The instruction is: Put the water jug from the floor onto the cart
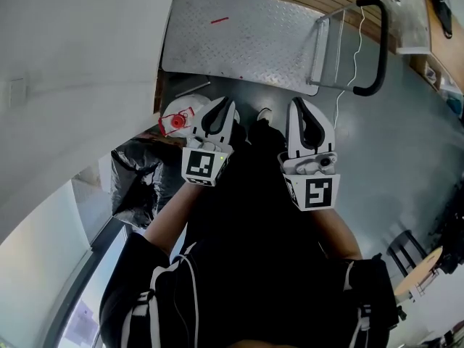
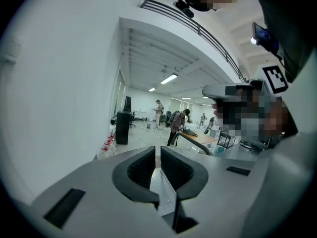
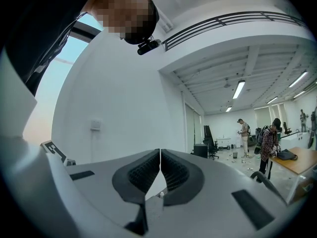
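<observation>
I have both grippers held out ahead of me, side by side over my dark trousers. The left gripper [image 1: 223, 106] is clenched, its pads meeting with nothing between them. The right gripper [image 1: 299, 107] is clenched as well, and empty.

The water jug [image 1: 176, 119] stands on the grey floor [image 1: 395, 158] at about ten o'clock from the left gripper's tips, just beside them. Its red cap faces up, and the gripper's body hides its right side. I can't tell whether they touch. A crumpled black bag [image 1: 134, 172] lies at eight o'clock from the jug, against the wall.

The cart [image 1: 239, 42] sits at twelve o'clock, just beyond the jug. Its handle [image 1: 377, 46] is up at two o'clock.
</observation>
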A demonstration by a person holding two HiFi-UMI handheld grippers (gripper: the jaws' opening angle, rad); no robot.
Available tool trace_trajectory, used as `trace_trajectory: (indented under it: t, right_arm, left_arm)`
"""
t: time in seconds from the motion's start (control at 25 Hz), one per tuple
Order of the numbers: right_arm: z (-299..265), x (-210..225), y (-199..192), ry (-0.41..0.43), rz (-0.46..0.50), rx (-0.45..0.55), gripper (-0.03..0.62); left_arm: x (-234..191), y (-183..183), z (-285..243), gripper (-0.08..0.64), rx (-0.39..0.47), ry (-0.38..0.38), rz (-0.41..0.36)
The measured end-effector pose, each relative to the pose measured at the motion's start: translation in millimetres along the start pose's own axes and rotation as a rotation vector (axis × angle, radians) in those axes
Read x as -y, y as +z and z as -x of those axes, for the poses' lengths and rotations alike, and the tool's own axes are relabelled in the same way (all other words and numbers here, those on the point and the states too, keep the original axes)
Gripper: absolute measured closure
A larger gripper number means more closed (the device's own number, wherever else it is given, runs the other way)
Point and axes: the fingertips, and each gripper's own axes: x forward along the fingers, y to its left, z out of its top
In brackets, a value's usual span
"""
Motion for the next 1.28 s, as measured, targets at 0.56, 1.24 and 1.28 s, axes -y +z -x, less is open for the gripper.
trace_trajectory:
  t: [0.56,1.24,1.28]
  right_arm:
    - [-37,-67,-3,0.125,-0.012,-0.037,0.572]
    - [-70,-132,-8,0.24,0.059,-0.083,0.572]
    - [-70,-133,-7,0.245,0.067,-0.083,0.572]
  left_arm:
    - [-80,-154,40,0.417,-0.386,0.126,0.159]
    - [-163,-370,99,0.403,-0.712,0.253,0.712]
    - [-166,-377,103,0.403,-0.715,0.272,0.743]
